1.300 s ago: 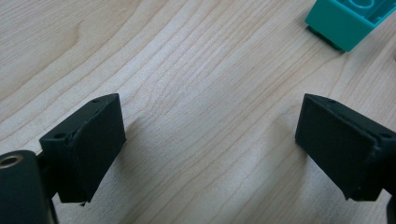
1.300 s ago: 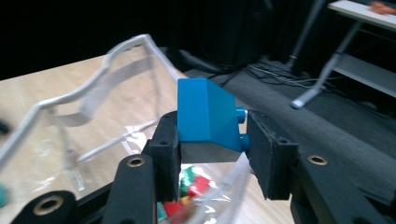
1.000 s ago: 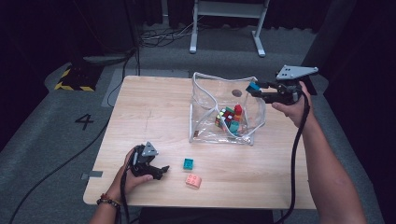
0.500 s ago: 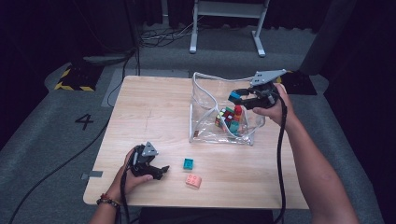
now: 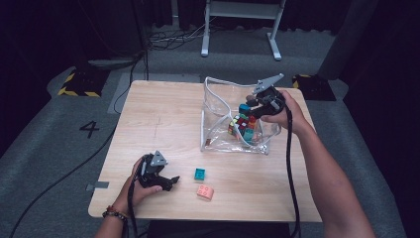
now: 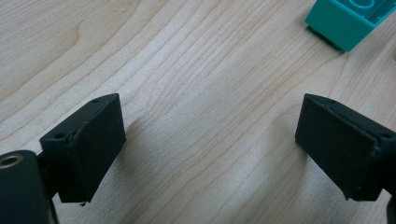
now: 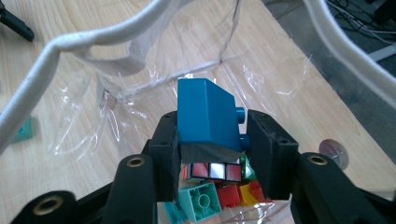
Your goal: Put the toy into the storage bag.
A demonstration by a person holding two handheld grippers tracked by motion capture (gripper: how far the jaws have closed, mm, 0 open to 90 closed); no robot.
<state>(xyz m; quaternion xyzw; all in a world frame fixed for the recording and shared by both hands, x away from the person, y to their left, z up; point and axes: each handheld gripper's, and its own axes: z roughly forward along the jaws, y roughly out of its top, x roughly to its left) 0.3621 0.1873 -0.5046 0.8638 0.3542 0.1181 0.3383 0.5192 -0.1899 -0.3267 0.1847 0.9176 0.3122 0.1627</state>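
My right tongs grip a blue brick over the clear bag of toys. My left tongs rest wide open on the table, near a teal brick.

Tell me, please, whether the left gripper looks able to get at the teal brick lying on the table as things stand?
Probably yes. The left gripper rests on the table with its jaws open and empty, and the teal brick lies just ahead of it with bare wood between. The pink brick sits beside that path, not across it.
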